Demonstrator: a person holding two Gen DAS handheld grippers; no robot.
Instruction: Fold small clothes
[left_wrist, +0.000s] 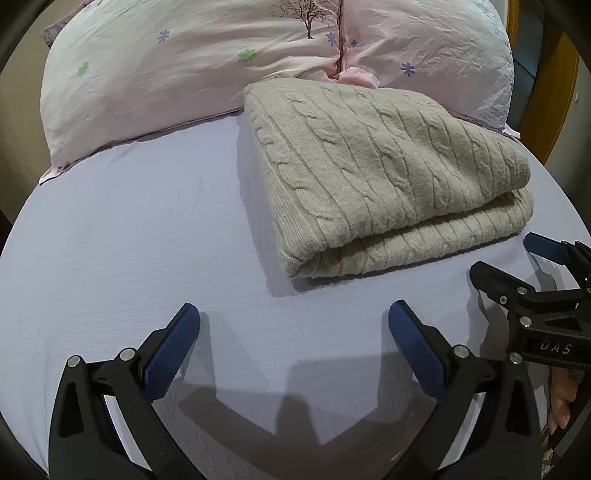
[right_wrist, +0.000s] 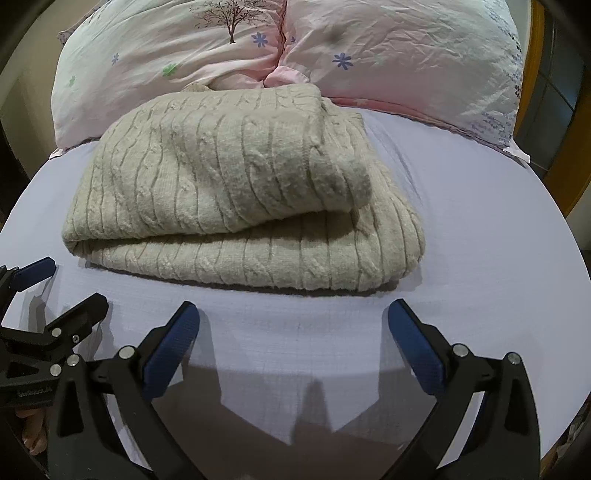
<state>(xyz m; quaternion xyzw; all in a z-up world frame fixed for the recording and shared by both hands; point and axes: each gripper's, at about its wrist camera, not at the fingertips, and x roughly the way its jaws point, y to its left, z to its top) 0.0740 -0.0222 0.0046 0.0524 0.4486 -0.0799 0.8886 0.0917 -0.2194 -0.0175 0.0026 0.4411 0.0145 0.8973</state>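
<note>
A beige cable-knit sweater (left_wrist: 384, 177) lies folded in layers on the lavender bed sheet (left_wrist: 129, 229); it also shows in the right wrist view (right_wrist: 236, 199). My left gripper (left_wrist: 294, 314) is open and empty, just short of the sweater's near left corner. My right gripper (right_wrist: 293, 314) is open and empty in front of the sweater's near edge. The right gripper also shows at the right edge of the left wrist view (left_wrist: 513, 254), and the left gripper shows at the left edge of the right wrist view (right_wrist: 70, 284). Both hover just above the sheet.
Two pink floral pillows (left_wrist: 192, 66) (right_wrist: 406, 62) lie behind the sweater, touching its far edge. A wooden bed frame (left_wrist: 565, 99) rises at the right. Bare lavender sheet (right_wrist: 498, 240) lies to the sweater's left and right.
</note>
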